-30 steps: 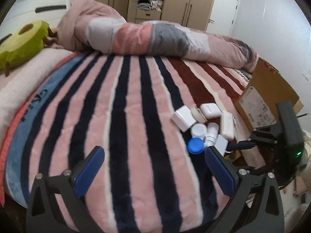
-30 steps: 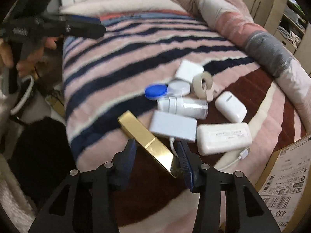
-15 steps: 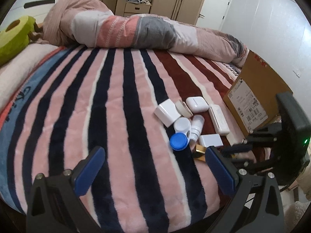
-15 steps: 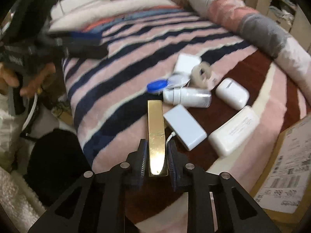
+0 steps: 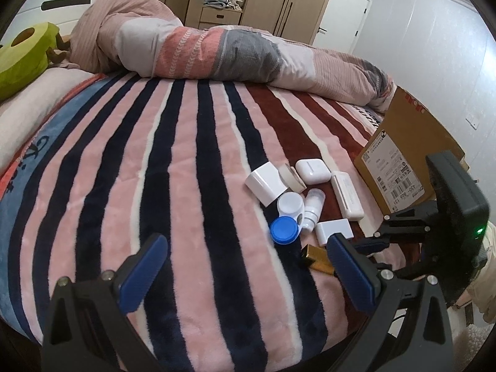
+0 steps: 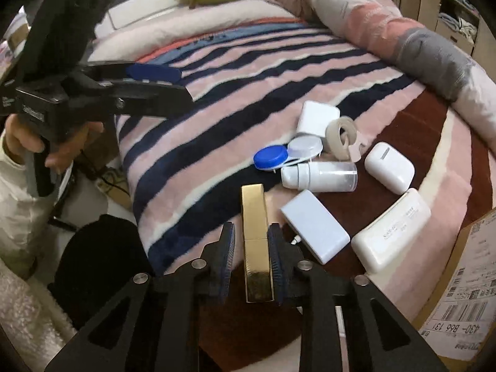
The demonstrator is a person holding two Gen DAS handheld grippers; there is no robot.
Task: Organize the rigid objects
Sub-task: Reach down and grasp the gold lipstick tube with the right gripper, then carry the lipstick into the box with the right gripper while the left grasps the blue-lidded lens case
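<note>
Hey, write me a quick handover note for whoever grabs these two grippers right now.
Right gripper: shut on the long gold rectangular box, which points out toward the pile.
Left gripper: open, holding nothing, above the striped fleece blanket.
In a cluster on the blanket: blue-and-white contact lens case, white spray bottle lying flat, roll of beige tape, white earbud case, flat white adapter, long white power bank, square white charger.
Brown cardboard box stands at the bed's edge.
Done: gold box gripped. Left: place it, then sort the rest.

Striped bed, white case, bottle, tape
</note>
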